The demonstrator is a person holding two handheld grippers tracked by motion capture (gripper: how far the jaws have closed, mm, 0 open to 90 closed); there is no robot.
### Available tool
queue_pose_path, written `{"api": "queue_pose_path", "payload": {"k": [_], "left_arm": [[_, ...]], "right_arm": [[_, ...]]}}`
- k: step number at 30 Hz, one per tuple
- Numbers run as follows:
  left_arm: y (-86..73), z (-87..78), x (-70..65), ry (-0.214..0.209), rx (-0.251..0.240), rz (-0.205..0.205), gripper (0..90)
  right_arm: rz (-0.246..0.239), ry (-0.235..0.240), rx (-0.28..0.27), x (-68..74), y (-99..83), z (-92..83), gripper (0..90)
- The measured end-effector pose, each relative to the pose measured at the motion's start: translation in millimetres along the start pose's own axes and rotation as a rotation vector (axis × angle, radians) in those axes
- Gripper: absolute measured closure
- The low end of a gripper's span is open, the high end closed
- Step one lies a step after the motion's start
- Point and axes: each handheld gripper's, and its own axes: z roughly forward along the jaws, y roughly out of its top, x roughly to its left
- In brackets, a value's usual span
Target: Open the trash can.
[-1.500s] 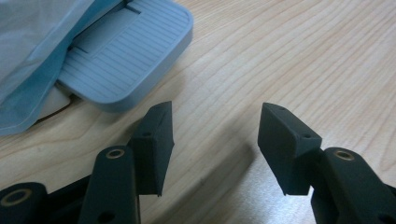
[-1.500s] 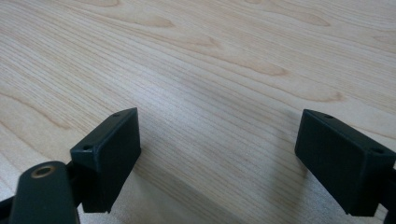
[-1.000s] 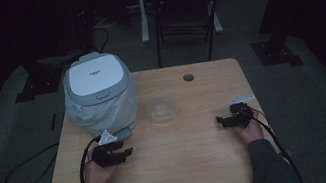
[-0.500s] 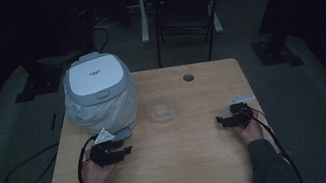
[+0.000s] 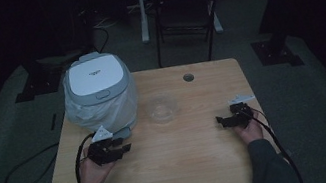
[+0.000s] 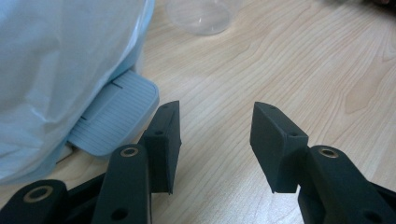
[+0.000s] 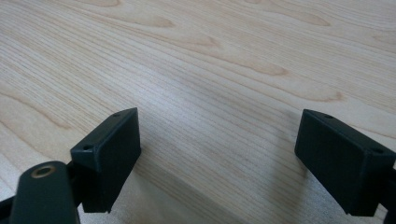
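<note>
A white lidded bin (image 5: 99, 90) lined with a pale plastic bag (image 6: 56, 70) stands at the table's back left, its grey foot pedal (image 6: 116, 116) sticking out toward me. A clear plastic cup (image 5: 162, 109) sits mid-table, and its rim (image 6: 201, 14) lies ahead of the left jaws. My left gripper (image 5: 127, 147) lies low on the wood just in front of the pedal. Its jaws (image 6: 215, 121) have just been closing a little but stand apart with nothing between them. My right gripper (image 5: 219, 121) rests near the right edge, open (image 7: 219, 135) over bare wood.
The wooden table (image 5: 185, 169) has a round cable hole (image 5: 188, 77) at the back. A white slip of paper (image 5: 242, 98) lies beside the right gripper. A dark chair (image 5: 185, 1) stands behind the table, and a cable (image 5: 23, 172) loops on the floor at left.
My left gripper has edged slightly toward the bin. The right hand has kept still.
</note>
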Motion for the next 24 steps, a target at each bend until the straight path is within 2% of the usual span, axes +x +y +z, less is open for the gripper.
{"api": "queue_pose_path", "payload": {"k": [9,24], "left_arm": [[11.0,-7.9,-1.1,-0.022,-0.016,0.01,52.5],[29.5,-19.4,-2.6,-0.019,-0.031,0.025,51.8]], "right_arm": [[0.0,0.0,0.0,0.0,0.0,0.0,13.5],[0.0,0.0,0.0,0.0,0.0,0.0,13.5]]}}
